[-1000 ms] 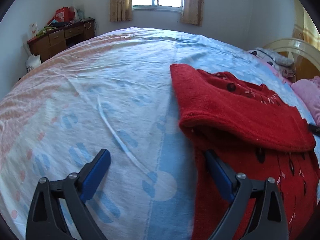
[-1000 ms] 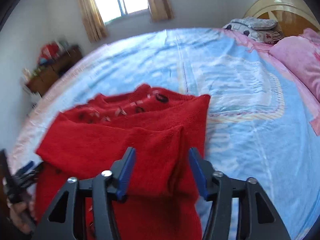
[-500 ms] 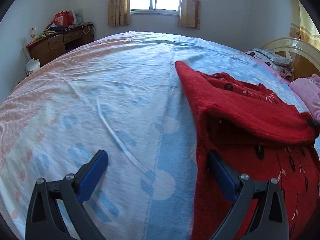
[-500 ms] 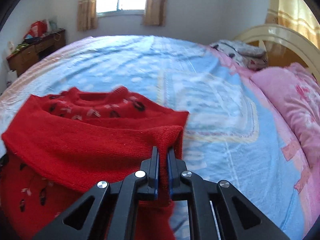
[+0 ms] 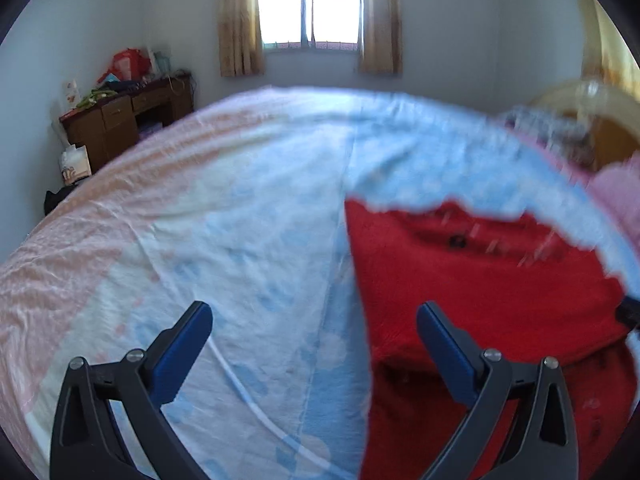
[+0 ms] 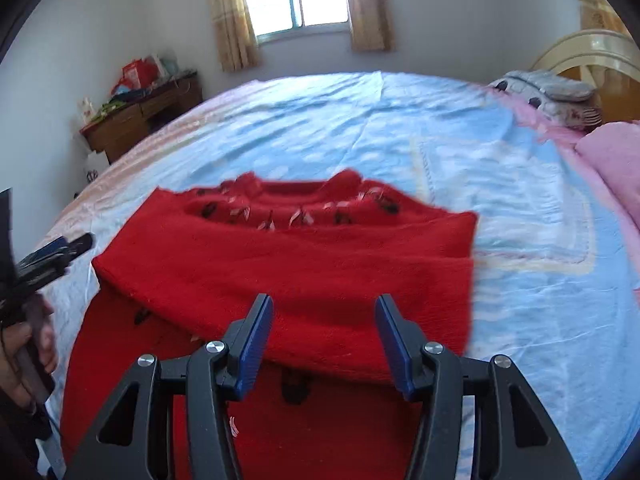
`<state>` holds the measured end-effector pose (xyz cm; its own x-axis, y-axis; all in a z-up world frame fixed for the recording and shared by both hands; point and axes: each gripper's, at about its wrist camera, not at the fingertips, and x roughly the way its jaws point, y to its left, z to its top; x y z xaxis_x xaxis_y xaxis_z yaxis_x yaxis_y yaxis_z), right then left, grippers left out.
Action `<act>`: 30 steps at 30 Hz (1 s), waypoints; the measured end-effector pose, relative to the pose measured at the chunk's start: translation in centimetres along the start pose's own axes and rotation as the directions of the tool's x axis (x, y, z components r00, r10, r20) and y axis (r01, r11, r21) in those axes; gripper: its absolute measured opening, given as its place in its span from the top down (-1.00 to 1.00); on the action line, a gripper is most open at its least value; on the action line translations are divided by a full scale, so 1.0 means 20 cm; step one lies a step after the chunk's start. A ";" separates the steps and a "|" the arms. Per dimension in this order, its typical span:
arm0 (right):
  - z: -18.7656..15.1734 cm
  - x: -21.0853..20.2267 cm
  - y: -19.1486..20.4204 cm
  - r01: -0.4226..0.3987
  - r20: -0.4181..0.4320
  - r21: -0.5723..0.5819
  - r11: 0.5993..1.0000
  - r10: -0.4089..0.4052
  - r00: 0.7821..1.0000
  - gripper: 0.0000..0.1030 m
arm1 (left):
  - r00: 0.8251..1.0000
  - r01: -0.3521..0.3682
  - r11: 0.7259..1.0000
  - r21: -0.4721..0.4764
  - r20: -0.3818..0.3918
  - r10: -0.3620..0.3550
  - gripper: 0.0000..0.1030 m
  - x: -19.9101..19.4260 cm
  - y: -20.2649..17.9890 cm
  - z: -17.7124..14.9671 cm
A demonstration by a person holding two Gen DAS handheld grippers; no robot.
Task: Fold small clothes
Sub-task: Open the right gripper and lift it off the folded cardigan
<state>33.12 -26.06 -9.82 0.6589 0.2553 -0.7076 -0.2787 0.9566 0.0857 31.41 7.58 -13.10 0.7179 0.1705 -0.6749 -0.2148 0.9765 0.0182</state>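
Note:
A small red knit sweater (image 6: 280, 272) with dark and white motifs lies on the bed, its sleeves folded across the chest. It fills the right half of the left wrist view (image 5: 480, 288). My right gripper (image 6: 324, 320) is open and empty, just above the folded sleeve band. My left gripper (image 5: 316, 328) is open and empty, over the sheet at the sweater's left edge, with its right finger (image 5: 444, 344) over the red fabric. The left gripper also shows at the left edge of the right wrist view (image 6: 52, 252).
The bed carries a blue, white and pink patterned sheet (image 5: 240, 240). A pink pillow (image 6: 616, 160) and a grey plush item (image 6: 548, 96) lie by the headboard (image 6: 592, 56) at the right. A wooden desk (image 5: 120, 120) stands by the far left wall.
My right gripper was shut on the sleeve fold half a second ago; it has let go, opened and drawn back. The sleeve now lies flat across the chest. My left gripper has tilted up, still open.

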 end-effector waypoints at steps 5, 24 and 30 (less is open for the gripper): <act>-0.09 0.11 -0.15 0.027 -0.072 0.074 0.997 -0.022 0.997 -0.05 | 0.996 0.029 0.999 -0.045 -0.085 -0.033 -1.00 0.08 0.09 -0.05; -0.22 -0.07 -0.10 0.062 0.008 0.061 0.996 -0.063 0.998 -0.06 | 0.987 0.130 0.991 -0.023 -0.093 -0.132 -1.00 -0.11 0.06 -0.19; -0.33 -0.16 -0.05 0.063 -0.014 0.067 0.996 -0.063 0.998 -0.14 | 0.984 0.162 0.987 -0.018 -0.076 -0.163 -1.00 -0.23 0.05 -0.25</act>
<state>26.73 -28.82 -12.36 0.6653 0.1930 -0.7212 -0.1892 0.9781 0.0872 24.50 7.15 -13.60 0.6910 -0.0018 -0.7229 -0.1074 0.9886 -0.1052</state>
